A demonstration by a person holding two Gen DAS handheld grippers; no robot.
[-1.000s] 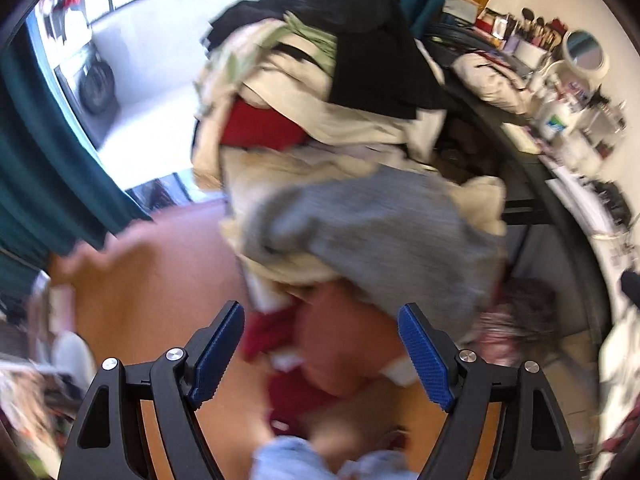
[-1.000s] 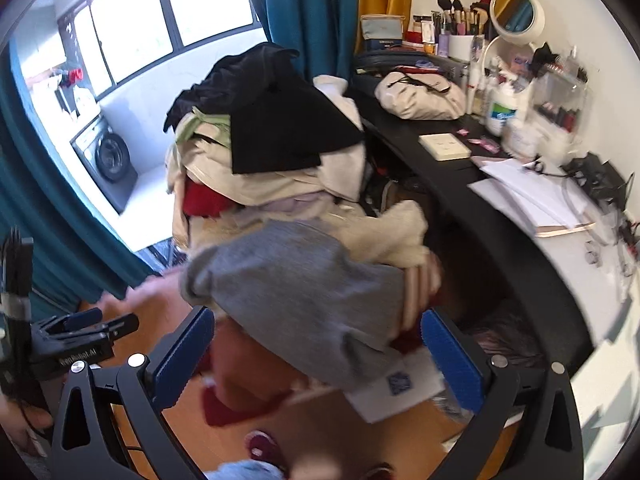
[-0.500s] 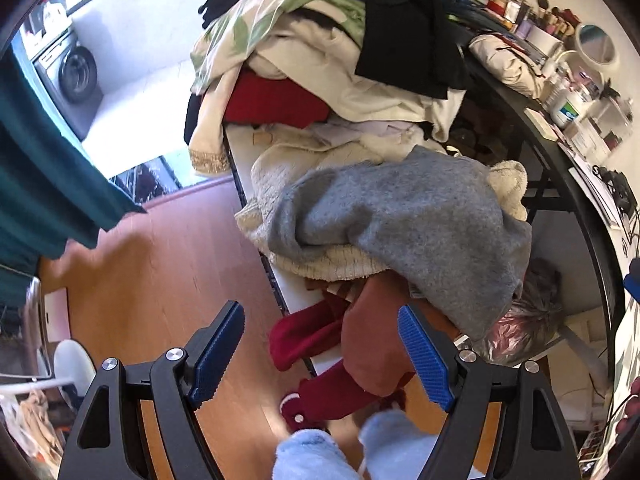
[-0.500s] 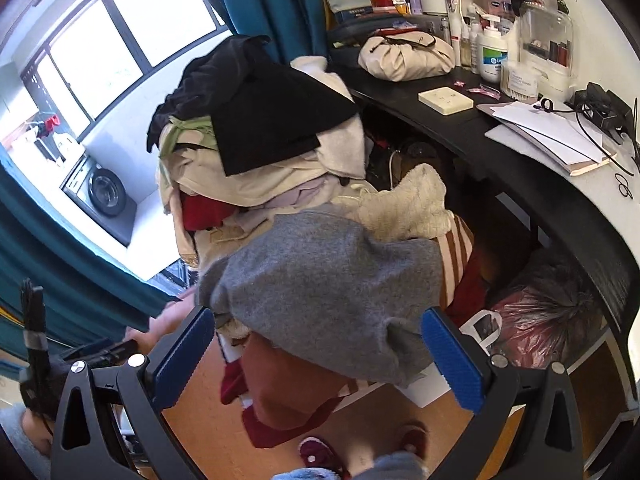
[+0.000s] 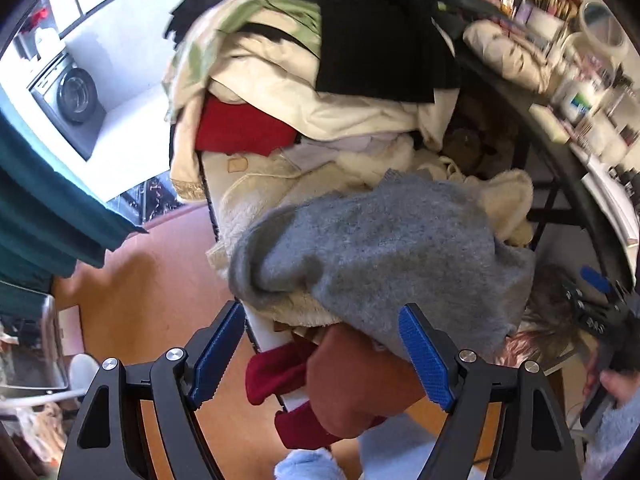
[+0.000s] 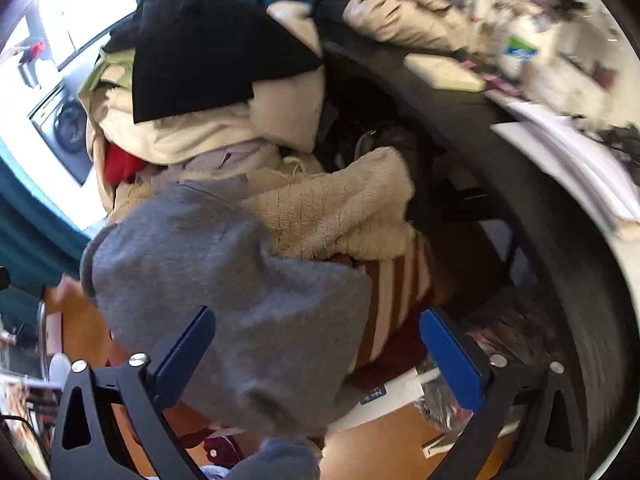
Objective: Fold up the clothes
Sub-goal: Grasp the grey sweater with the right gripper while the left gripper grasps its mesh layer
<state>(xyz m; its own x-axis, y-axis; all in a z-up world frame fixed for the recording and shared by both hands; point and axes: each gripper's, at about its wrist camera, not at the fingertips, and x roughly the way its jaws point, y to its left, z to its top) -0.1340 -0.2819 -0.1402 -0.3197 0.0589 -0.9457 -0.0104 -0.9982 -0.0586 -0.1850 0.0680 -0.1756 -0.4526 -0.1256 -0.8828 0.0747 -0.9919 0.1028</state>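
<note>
A tall heap of clothes is piled beside a black desk (image 6: 532,216). A grey sweater (image 5: 384,252) (image 6: 240,280) lies across its front, over a cream knit (image 6: 340,208) and a rust-red garment (image 5: 356,392). Higher up sit a black garment (image 5: 372,28) (image 6: 208,44), cream fabric and a red piece (image 5: 240,128). My left gripper (image 5: 320,344) hovers open just in front of the grey sweater's lower edge. My right gripper (image 6: 318,336) is low over the sweater, its jaws closing with grey fabric between them but the pads not pressing. It also shows as the right gripper (image 5: 596,312) in a hand (image 5: 612,384).
The desk carries a beige bag (image 6: 404,20), bottles, papers (image 6: 568,148) and a round mirror (image 5: 600,28). Teal curtains (image 5: 44,216) hang at left, with a washing machine (image 5: 72,96) beyond the window. Orange-brown floor (image 5: 152,288) lies below, and a dark plastic bag (image 6: 512,328) sits under the desk.
The right gripper has dropped towards the pile, so the grey sweater now fills the space between its jaws, which stand slightly narrower. The left gripper has edged closer; the right gripper has entered its view.
</note>
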